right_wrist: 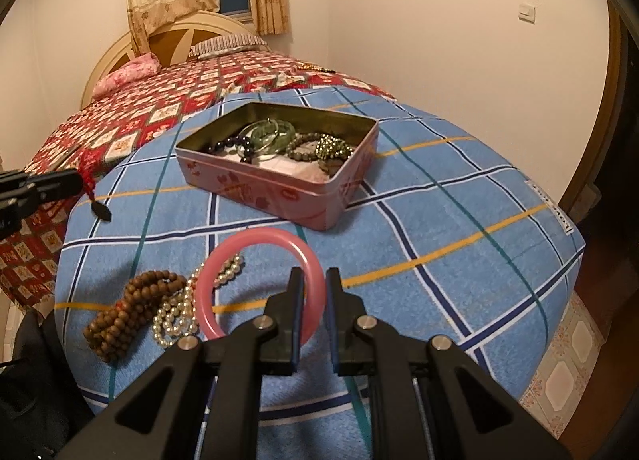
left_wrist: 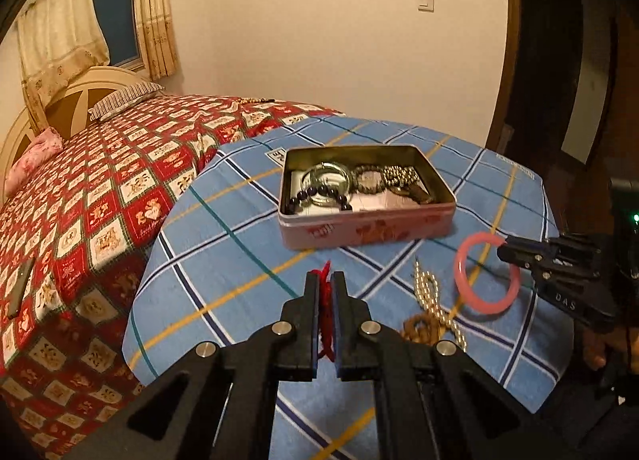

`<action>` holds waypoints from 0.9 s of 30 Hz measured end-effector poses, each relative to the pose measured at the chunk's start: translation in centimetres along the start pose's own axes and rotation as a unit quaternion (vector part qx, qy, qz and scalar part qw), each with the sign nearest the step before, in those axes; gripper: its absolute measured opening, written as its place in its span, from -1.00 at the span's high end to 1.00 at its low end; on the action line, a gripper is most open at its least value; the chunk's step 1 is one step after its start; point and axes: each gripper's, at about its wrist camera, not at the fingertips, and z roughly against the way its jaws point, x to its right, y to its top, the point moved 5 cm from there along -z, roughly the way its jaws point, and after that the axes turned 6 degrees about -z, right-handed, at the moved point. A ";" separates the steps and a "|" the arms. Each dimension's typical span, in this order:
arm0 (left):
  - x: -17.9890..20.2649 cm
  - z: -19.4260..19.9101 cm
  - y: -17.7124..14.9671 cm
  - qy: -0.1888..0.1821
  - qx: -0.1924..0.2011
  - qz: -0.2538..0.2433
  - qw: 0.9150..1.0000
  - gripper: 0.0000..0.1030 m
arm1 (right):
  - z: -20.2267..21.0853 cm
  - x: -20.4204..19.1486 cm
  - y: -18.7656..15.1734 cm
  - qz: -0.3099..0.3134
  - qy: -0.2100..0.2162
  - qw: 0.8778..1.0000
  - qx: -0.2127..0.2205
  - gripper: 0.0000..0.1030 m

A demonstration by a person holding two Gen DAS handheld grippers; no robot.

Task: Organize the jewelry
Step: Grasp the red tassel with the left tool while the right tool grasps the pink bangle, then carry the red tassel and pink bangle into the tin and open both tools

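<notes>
A pink tin box [left_wrist: 367,232] [right_wrist: 279,188] stands open on the blue plaid cloth and holds several bracelets and bead strings. My left gripper [left_wrist: 326,280] is shut on a red cord necklace [left_wrist: 325,300], held above the cloth before the tin; its dark pendant [right_wrist: 102,211] hangs below the cord in the right wrist view. My right gripper [right_wrist: 315,280] is shut on a pink bangle [right_wrist: 255,248] [left_wrist: 479,300], lifted to the right of the tin. A pearl string [right_wrist: 179,312] [left_wrist: 429,292] and a brown wooden bead bracelet [right_wrist: 131,300] [left_wrist: 417,328] lie on the cloth.
The blue plaid cloth [left_wrist: 239,260] covers a rounded surface next to a bed with a red patterned cover [left_wrist: 100,200]. A dark phone [left_wrist: 20,288] lies on the bed. A doorway [left_wrist: 559,80] is on the right, tiled floor [right_wrist: 567,372] below.
</notes>
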 end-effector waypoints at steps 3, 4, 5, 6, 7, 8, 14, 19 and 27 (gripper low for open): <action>-0.1 -0.5 1.0 0.004 0.007 0.000 1.000 0.92 | 0.0 0.1 0.6 -0.002 0.002 1.000 0.003 0.76; -0.1 -0.6 1.3 0.005 0.009 -0.001 1.000 0.92 | 0.0 0.1 0.8 -0.003 0.003 1.000 0.005 0.76; -0.1 -0.8 1.6 0.005 0.010 -0.002 1.000 0.92 | 0.0 0.1 1.1 -0.004 0.004 1.000 0.006 0.76; -0.1 -0.9 2.0 0.006 0.013 -0.003 1.000 0.92 | 0.0 0.1 1.5 -0.003 0.004 1.000 0.009 0.76; 0.0 -1.0 2.3 0.007 0.015 -0.005 1.000 0.92 | 0.0 0.1 1.8 -0.002 0.004 1.000 0.012 0.76; 0.0 -1.1 2.7 0.008 0.017 -0.006 1.000 0.92 | 0.0 0.1 2.1 -0.001 0.004 1.000 0.014 0.76; 0.2 -1.5 5.1 0.011 0.034 -0.018 0.999 0.92 | -0.1 0.3 3.7 -0.001 0.003 1.000 0.025 0.76; 0.2 -2.1 6.6 0.012 0.040 -0.023 0.999 0.92 | -0.4 0.7 5.0 -0.003 0.002 1.000 0.029 0.76; 0.2 -3.4 8.3 0.013 0.041 -0.027 0.999 0.92 | -1.0 1.0 6.6 0.000 0.000 1.000 0.031 0.76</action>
